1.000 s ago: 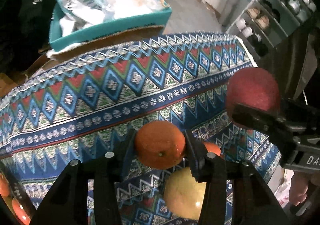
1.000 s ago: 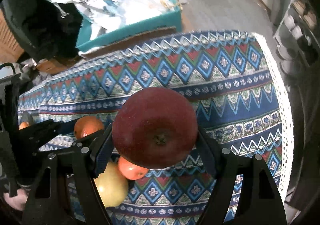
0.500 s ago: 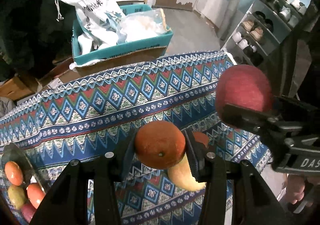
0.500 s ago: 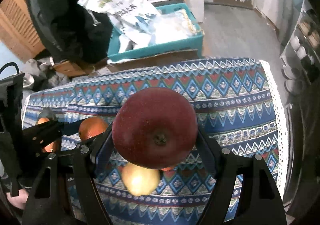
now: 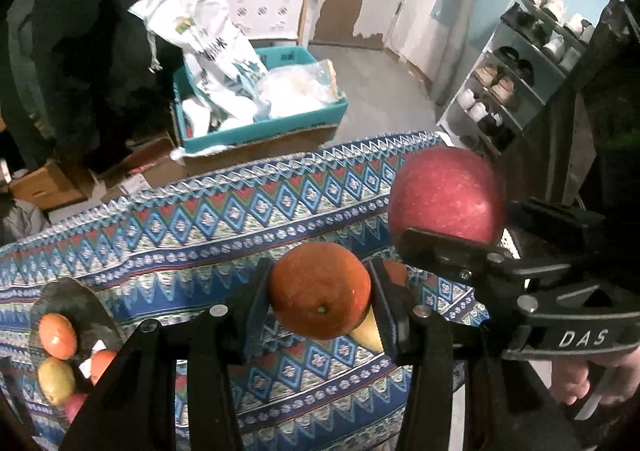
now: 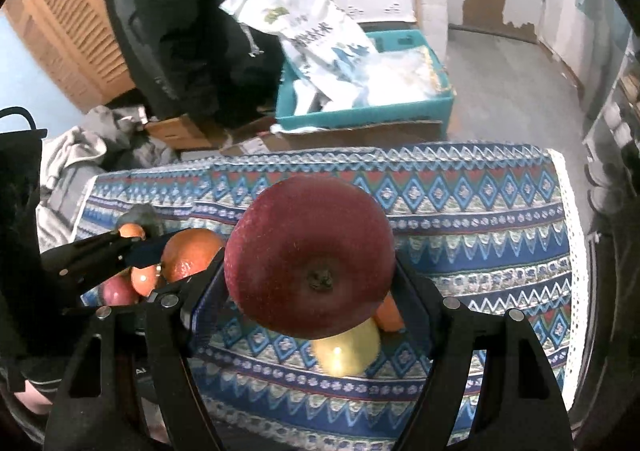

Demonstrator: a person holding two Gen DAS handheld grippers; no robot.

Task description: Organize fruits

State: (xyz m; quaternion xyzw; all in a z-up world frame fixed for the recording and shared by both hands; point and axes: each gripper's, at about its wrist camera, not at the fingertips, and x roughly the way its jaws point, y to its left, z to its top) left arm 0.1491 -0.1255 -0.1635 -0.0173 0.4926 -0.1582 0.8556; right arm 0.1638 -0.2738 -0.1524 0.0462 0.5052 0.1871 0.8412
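Above the tablecloth [image 5: 200,235], orange [image 5: 320,291] and apple [image 6: 310,255] have risen higher

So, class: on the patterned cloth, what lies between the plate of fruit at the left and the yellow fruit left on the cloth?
Only bare tablecloth. The left wrist view shows patterned fabric and no fruit between the plate and the yellow fruit.

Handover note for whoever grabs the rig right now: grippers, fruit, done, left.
Left gripper: jaws shut on an orange, held above the table.
Right gripper: jaws shut on a red apple, also in the air.
Plate at the left end of the patterned cloth already holds several small fruits.
Left on the cloth: a yellow apple and a small orange fruit beside it.
Next, probably: set both held fruits down by the plate, then fetch those two.
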